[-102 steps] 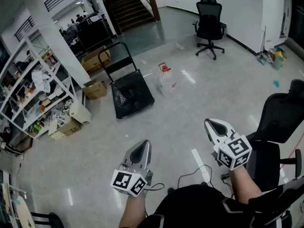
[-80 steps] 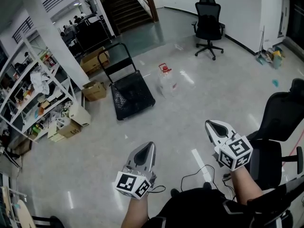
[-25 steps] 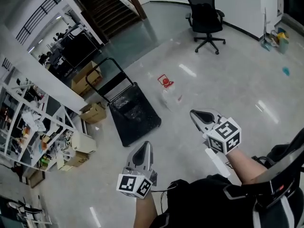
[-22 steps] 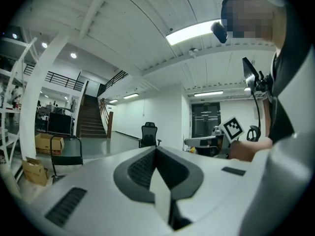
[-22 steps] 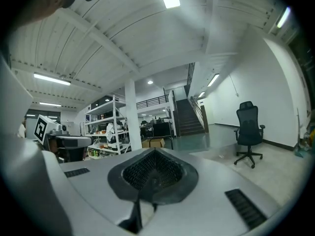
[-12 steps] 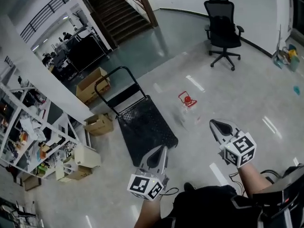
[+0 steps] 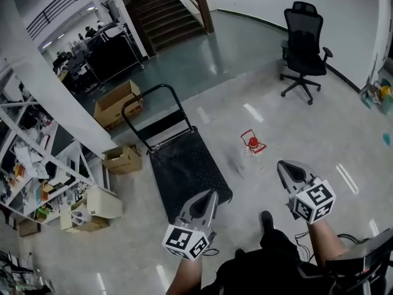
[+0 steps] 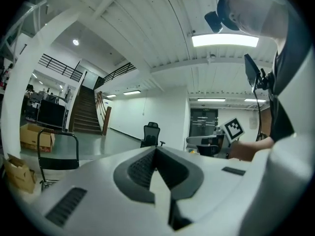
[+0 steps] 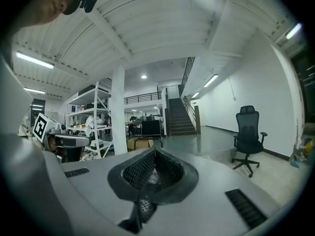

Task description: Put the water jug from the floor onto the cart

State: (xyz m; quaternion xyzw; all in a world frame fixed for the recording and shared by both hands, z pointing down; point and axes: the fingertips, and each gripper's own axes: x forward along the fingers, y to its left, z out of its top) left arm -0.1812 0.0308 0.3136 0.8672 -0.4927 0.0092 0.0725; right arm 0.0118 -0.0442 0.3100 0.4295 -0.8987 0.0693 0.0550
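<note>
In the head view the clear water jug (image 7: 249, 155) with a red cap and red handle stands on the pale floor, just right of the black platform cart (image 7: 187, 168), whose tall push handle (image 7: 153, 103) rises at its far end. My left gripper (image 7: 210, 194) is shut and empty, hovering over the cart's near corner. My right gripper (image 7: 284, 165) is shut and empty too, a little to the right of the jug and nearer to me. Each gripper view shows only its own closed jaws, the left gripper (image 8: 156, 150) and the right gripper (image 9: 153, 151), with the room behind.
A black office chair (image 7: 304, 42) stands far right. Cardboard boxes (image 7: 113, 100) lie beyond the cart beside a white pillar (image 7: 43, 85). A cluttered shelving rack (image 7: 27, 165) lines the left side. Stairs (image 7: 166, 11) rise at the back.
The person has walked forward: the cart and jug have come much nearer in the head view. Both grippers stay shut and travel along with the body.
</note>
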